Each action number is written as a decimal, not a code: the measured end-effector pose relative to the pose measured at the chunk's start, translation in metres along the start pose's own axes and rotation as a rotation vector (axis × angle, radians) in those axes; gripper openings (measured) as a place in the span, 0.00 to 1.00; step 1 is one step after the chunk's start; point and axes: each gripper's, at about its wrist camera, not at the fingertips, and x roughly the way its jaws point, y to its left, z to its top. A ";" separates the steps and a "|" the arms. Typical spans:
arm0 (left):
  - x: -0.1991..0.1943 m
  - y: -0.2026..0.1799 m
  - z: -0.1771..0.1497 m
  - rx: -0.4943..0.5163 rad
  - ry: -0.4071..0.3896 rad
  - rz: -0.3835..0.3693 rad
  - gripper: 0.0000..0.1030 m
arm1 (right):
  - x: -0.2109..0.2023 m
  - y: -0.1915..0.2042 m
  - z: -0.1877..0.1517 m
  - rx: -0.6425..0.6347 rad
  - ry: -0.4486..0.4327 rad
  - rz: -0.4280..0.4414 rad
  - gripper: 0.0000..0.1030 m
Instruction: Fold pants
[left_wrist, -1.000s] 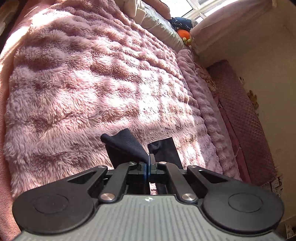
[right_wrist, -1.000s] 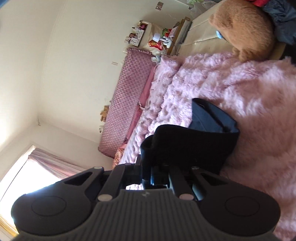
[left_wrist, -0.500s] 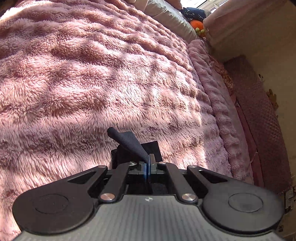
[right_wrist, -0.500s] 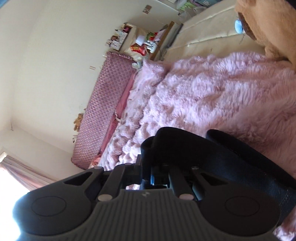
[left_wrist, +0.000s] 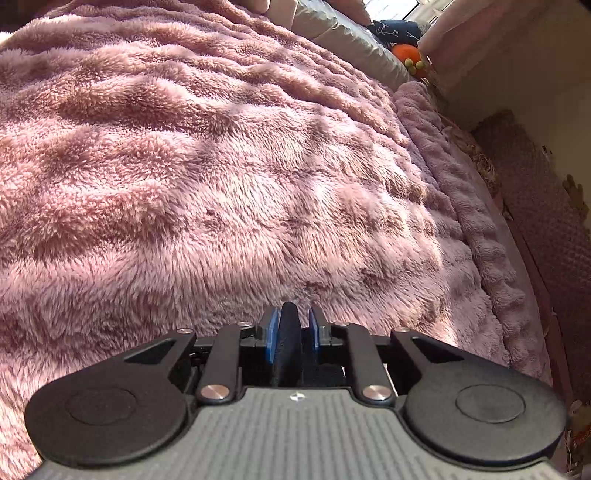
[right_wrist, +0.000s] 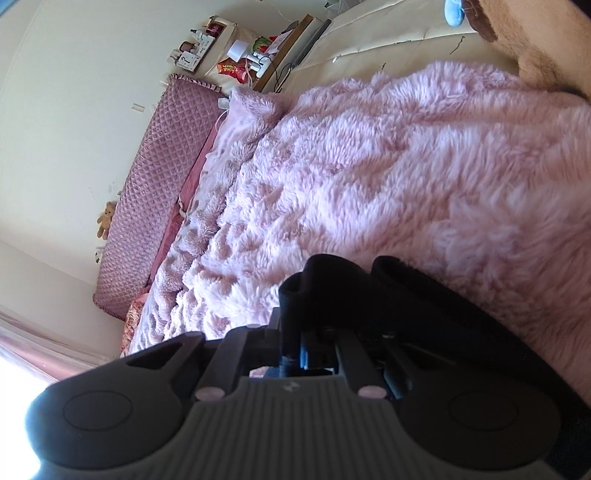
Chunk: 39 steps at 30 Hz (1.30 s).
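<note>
My left gripper (left_wrist: 291, 325) stands slightly parted around a dark fold of the pants (left_wrist: 287, 334) above the blanket (left_wrist: 221, 184)'s near edge; it may slip. My right gripper (right_wrist: 308, 350) pinches bunched pants (right_wrist: 369, 295), risking a crooked fold.

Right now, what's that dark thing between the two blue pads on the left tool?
A fold of the dark pants stands between the left gripper's blue pads, which have parted slightly. The left wrist view shows it.
</note>
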 end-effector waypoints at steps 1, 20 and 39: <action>-0.003 0.001 0.004 0.004 -0.006 -0.029 0.51 | 0.000 -0.001 0.002 0.004 0.012 0.001 0.05; -0.209 0.046 -0.133 0.351 0.112 -0.343 0.39 | -0.139 0.024 -0.050 -0.270 0.141 0.136 0.62; -0.227 0.041 -0.332 0.558 0.301 -0.380 0.42 | -0.099 -0.049 -0.078 0.012 0.139 0.148 0.53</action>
